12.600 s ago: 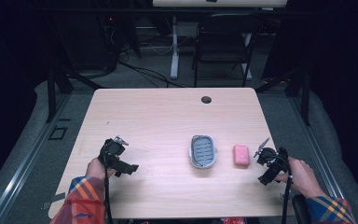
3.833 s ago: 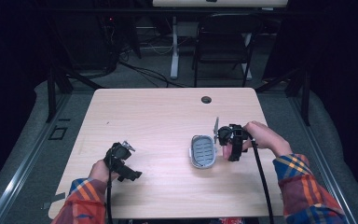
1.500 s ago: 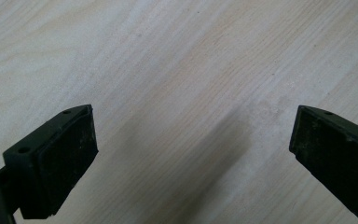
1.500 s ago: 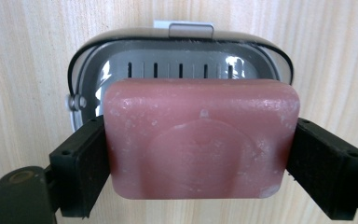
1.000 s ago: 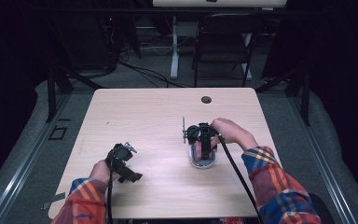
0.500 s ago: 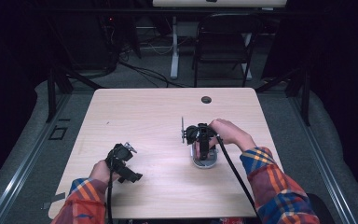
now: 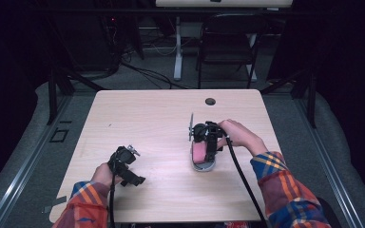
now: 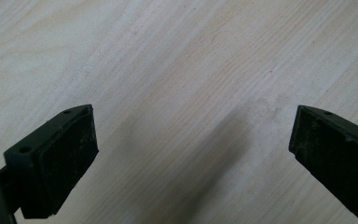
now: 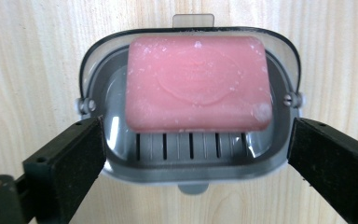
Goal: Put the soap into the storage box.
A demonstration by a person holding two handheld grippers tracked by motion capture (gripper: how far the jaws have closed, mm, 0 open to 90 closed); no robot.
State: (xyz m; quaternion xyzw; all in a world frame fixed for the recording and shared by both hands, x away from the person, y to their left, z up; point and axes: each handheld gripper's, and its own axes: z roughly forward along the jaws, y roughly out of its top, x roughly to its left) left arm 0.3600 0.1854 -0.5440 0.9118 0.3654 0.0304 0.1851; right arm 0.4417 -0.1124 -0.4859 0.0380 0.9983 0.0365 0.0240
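A pink bar of soap (image 9: 198,84) lies flat in the far part of a grey slotted soap dish (image 9: 191,154) on the wooden table. My right gripper (image 9: 196,158) hangs over the dish, open; its jaws have just been opening and stand outside the dish's near walls, clear of the soap. From above, the right gripper (image 7: 202,151) covers most of the dish (image 7: 204,166), with the soap (image 7: 198,153) peeking out beside it. My left gripper (image 7: 129,176) rests near the front left of the table, and its view has the left gripper (image 8: 191,149) open over bare wood.
A black cable hole (image 7: 210,101) sits near the table's far edge. A dark chair (image 7: 228,42) and a white desk leg (image 7: 177,52) stand beyond the table (image 7: 147,114). Bare wood lies between the two hands.
The right gripper's jaws have parted and the pink soap now lies loose in the dish. The left hand has kept still.
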